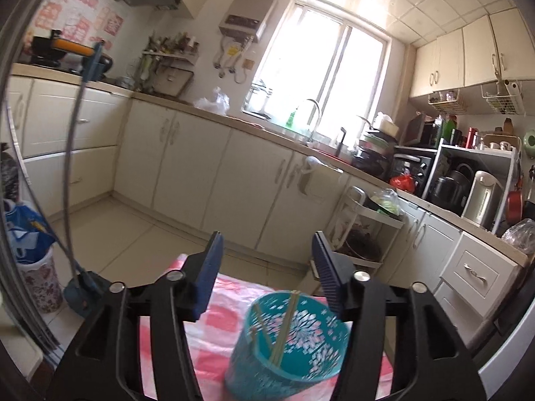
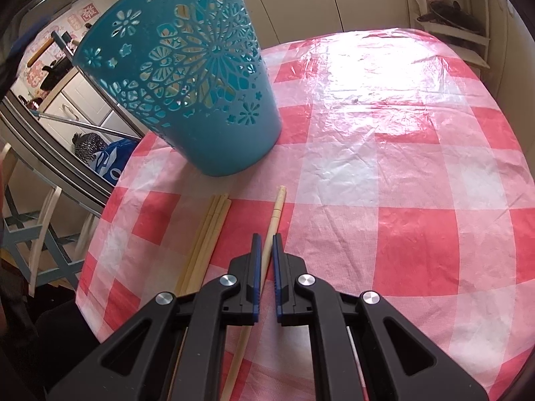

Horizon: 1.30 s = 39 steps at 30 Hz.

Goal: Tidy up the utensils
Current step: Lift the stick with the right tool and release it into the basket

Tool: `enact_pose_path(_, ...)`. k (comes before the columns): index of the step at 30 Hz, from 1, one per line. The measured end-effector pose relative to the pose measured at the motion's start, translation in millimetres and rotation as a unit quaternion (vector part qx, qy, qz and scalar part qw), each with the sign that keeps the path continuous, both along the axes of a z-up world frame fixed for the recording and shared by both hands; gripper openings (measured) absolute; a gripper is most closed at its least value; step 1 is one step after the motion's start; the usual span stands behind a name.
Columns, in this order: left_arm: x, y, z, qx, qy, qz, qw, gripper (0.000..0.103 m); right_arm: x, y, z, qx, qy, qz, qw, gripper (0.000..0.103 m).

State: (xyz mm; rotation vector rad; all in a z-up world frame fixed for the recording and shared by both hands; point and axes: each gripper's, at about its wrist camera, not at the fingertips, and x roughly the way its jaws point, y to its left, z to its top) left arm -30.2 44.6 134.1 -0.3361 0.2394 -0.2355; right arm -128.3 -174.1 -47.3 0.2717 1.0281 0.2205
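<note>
Right tongs [image 2: 265, 250] pinch one chopstick [image 2: 272, 224] | left tongs [image 1: 267, 264] open, empty, above basket [image 1: 294, 344] | only left view shows chopsticks inside [image 1: 284, 327] | tablecloth [image 2: 384, 167] clear rightward

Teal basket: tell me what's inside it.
Looking down into the teal basket from the left wrist view, two chopsticks lean across each other against its wall. The bottom is hidden by the near rim, so anything lying flat there cannot be seen.
</note>
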Motion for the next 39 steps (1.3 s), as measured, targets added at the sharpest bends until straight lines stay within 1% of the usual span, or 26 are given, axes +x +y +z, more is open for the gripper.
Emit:
enact_pose_path(2, -9, 9, -13, 0.005, 0.003, 0.025, 0.9997, 0.066, -1, 6, 1, -0.019, -0.006, 0.005, 1.000, 0.007)
enact_pose_path(5, -10, 25, -35, 0.000, 0.026, 0.051, 0.9983, 0.074, -2, 17, 2, -0.062, -0.017, 0.017, 0.998, 0.007)
enact_pose_path(7, -4, 35, -50, -0.003, 0.052, 0.064, 0.9965, 0.079, -3, 23, 3, -0.088, -0.022, 0.025, 0.996, 0.007)
enact_pose_path(9, 8, 44, -62, -0.008, 0.091, 0.070, 0.9934, 0.083, -3, 24, 3, -0.091, -0.023, 0.025, 0.995, 0.007)
enact_pose_path(10, 14, 47, -67, -0.009, 0.109, 0.069, 0.9916, 0.085, -3, 22, 3, -0.086, -0.021, 0.023, 0.996, 0.007)
enact_pose_path(12, 18, 56, -75, -0.017, 0.128, 0.080, 0.9884, 0.087, -2, 14, 4, -0.054, -0.012, 0.015, 0.998, 0.006)
enact_pose_path(14, 20, 63, -78, -0.023, 0.139, 0.082, 0.9867, 0.091, -2, 3, 10, -0.019, -0.013, 0.005, 1.000, 0.005)
enact_pose_path(17, 20, 72, -78, -0.029, 0.144, 0.088, 0.9853, 0.094, -7, -13, 27, 0.017, -0.033, -0.009, 0.999, 0.005)
enact_pose_path(23, 21, 77, -87, -0.036, 0.162, 0.085, 0.9825, 0.095, -17, -35, 49, 0.081, -0.064, -0.032, 0.994, 0.005)
enact_pose_path(26, 18, 78, -90, -0.039, 0.167, 0.088, 0.9812, 0.095, -23, -36, 59, 0.101, -0.082, -0.031, 0.991, 0.004)
enact_pose_path(29, 16, 78, -90, -0.040, 0.168, 0.087, 0.9811, 0.095, -26, -35, 72, 0.109, -0.103, -0.025, 0.988, 0.004)
enact_pose_path(32, 15, 77, -91, -0.037, 0.170, 0.085, 0.9811, 0.095, -27, -29, 79, 0.105, -0.122, -0.019, 0.987, 0.004)
enact_pose_path(34, 15, 76, -91, -0.035, 0.172, 0.086, 0.9808, 0.095, -25, -25, 75, 0.094, -0.119, -0.020, 0.988, 0.004)
enact_pose_path(37, 16, 78, -92, -0.039, 0.176, 0.088, 0.9797, 0.095, -18, -18, 60, 0.045, -0.088, -0.019, 0.995, 0.004)
enact_pose_path(38, 17, 78, -92, -0.039, 0.178, 0.089, 0.9793, 0.095, -16, -17, 54, 0.035, -0.073, -0.016, 0.997, 0.005)
enact_pose_path(39, 17, 78, -92, -0.040, 0.179, 0.089, 0.9791, 0.095, -13, -15, 45, 0.023, -0.057, -0.018, 0.998, 0.009)
